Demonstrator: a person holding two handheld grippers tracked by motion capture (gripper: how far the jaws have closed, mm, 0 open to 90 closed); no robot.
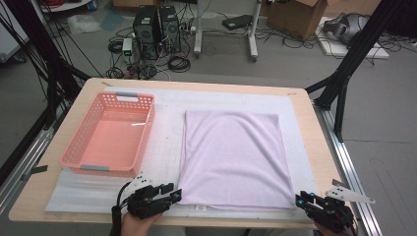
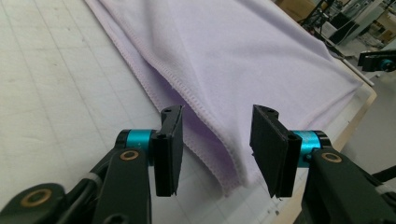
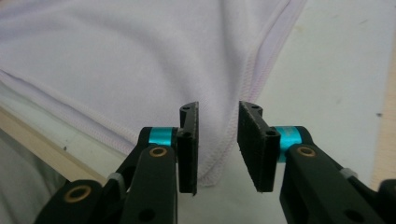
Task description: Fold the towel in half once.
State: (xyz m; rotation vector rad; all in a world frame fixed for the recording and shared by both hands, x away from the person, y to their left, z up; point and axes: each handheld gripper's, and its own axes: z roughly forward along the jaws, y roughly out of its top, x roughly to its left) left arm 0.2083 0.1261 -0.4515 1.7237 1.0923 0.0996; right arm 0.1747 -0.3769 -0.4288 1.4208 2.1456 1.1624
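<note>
A lilac towel (image 1: 231, 157), folded to a flat rectangle, lies on the white mat (image 1: 167, 142) at the middle of the table. My left gripper (image 1: 172, 191) sits at the towel's near left corner. In the left gripper view its jaws (image 2: 217, 140) stand apart with the layered towel corner (image 2: 219, 154) lying between them, pads off the cloth. My right gripper (image 1: 301, 199) is at the near right corner. Its jaws (image 3: 217, 135) also stand apart, with the rounded towel corner (image 3: 212, 163) between them and not pinched.
An empty pink plastic basket (image 1: 146, 132) stands on the mat left of the towel. The table's wooden front edge (image 1: 221, 222) runs just behind both grippers. Computer towers, cables and boxes lie on the floor beyond the table. The other gripper (image 2: 378, 60) appears far off in the left gripper view.
</note>
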